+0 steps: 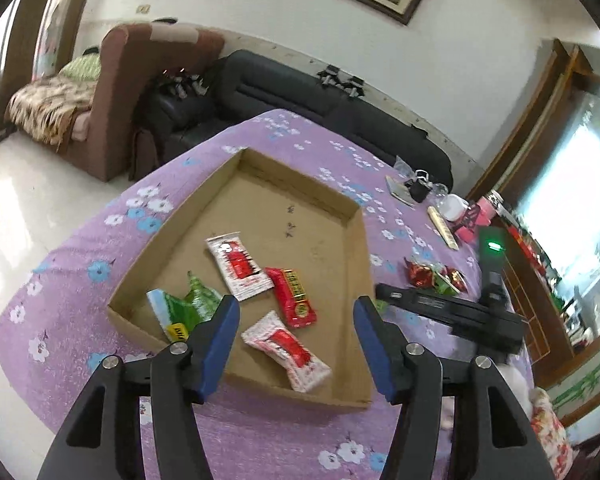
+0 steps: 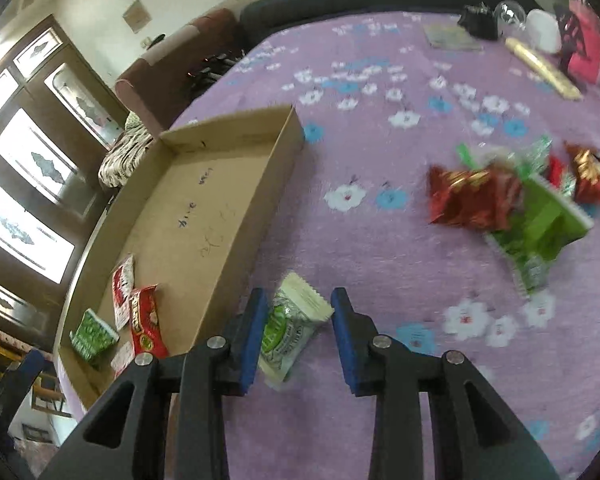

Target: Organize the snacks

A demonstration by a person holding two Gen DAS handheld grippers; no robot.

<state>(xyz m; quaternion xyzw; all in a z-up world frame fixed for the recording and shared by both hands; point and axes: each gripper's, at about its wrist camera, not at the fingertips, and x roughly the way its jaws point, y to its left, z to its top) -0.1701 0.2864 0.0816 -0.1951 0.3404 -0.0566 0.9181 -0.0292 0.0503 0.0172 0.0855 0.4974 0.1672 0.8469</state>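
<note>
Cardboard tray [image 1: 352, 280] holding four flat snack packets; green-white packet [image 2: 292, 328] outside beside it; red-green pile [image 2: 512, 200] apart.

Handwritten marks on cardboard tray [image 2: 236, 184] floor, snack wrapper print: all illegible.

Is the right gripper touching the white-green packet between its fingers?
Cannot tell. In the right wrist view the packet lies between the right gripper's open fingers, near both pads, but motion blur hides contact.
</note>
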